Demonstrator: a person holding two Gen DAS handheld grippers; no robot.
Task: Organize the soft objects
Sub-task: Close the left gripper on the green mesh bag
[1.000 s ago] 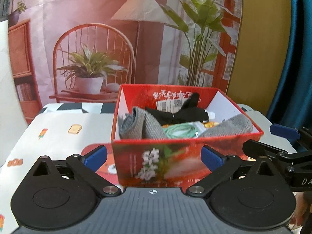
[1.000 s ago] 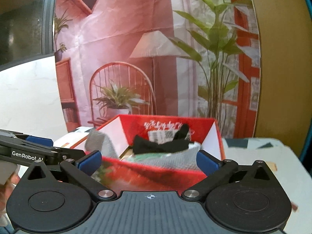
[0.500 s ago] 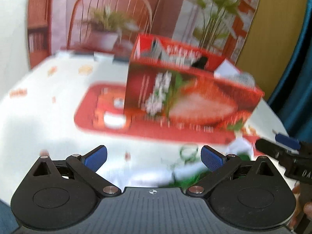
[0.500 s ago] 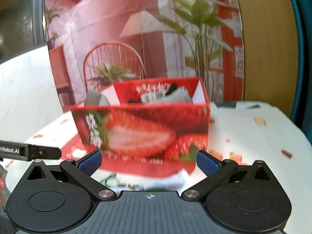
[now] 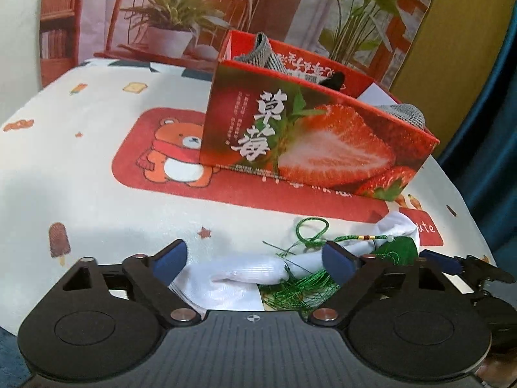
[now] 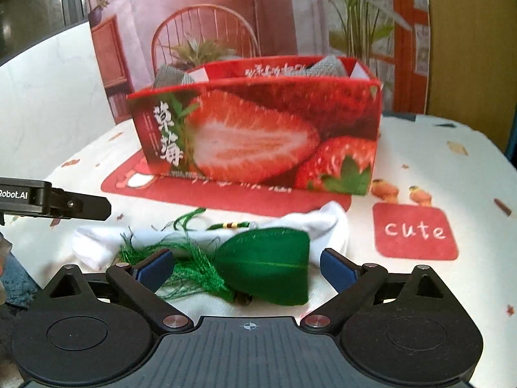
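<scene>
A red strawberry-print box (image 5: 316, 142) stands on the table and holds grey cloths (image 5: 261, 51) and a black item; it also shows in the right wrist view (image 6: 258, 135). In front of it lie a white sock (image 5: 239, 274) and a green tasselled sachet (image 6: 268, 265) with a green cord (image 5: 310, 232). My left gripper (image 5: 255, 258) is open, low over the sock. My right gripper (image 6: 245, 263) is open, its fingers on either side of the sachet. The left gripper's tip (image 6: 77, 205) shows at the left of the right wrist view.
The table wears a white cloth with a red bear mat (image 5: 168, 158) and a red "cute" patch (image 6: 415, 231). A printed backdrop of a chair and plants hangs behind. A blue curtain (image 5: 491, 97) is at the right.
Both grippers have dropped from above the box to table level in front of it. The sock and green sachet have come into view between the fingers.
</scene>
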